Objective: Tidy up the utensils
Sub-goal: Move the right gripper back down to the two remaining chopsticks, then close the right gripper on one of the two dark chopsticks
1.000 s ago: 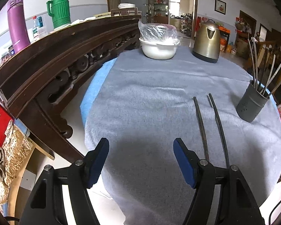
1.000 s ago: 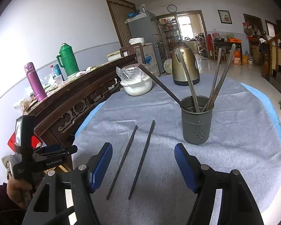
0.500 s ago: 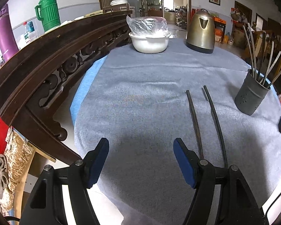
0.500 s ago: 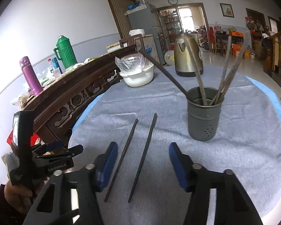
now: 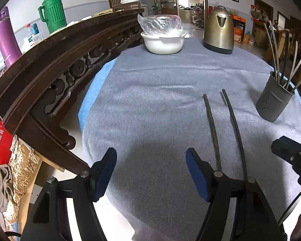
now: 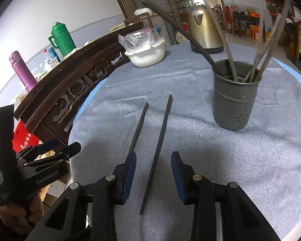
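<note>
while you hold the left gripper over the near edge of the grey cloth, its blue pads stand wide apart with nothing between them. to the left of the cloth you see the dark carved wooden rail, with a purple flask and a green jug behind it. at the far side of the cloth stand a white bowl covered with plastic film and a brass-coloured kettle.

moving right, two dark chopsticks lie side by side on the cloth, apart from each other. the left chopstick runs under the left pad of the right gripper. the right chopstick lies between the pads; the jaws have just been closing around it, but a gap shows on each side and the pads do not press it.

further right, the grey utensil holder stands upright on the cloth, with several chopsticks leaning in it.
</note>
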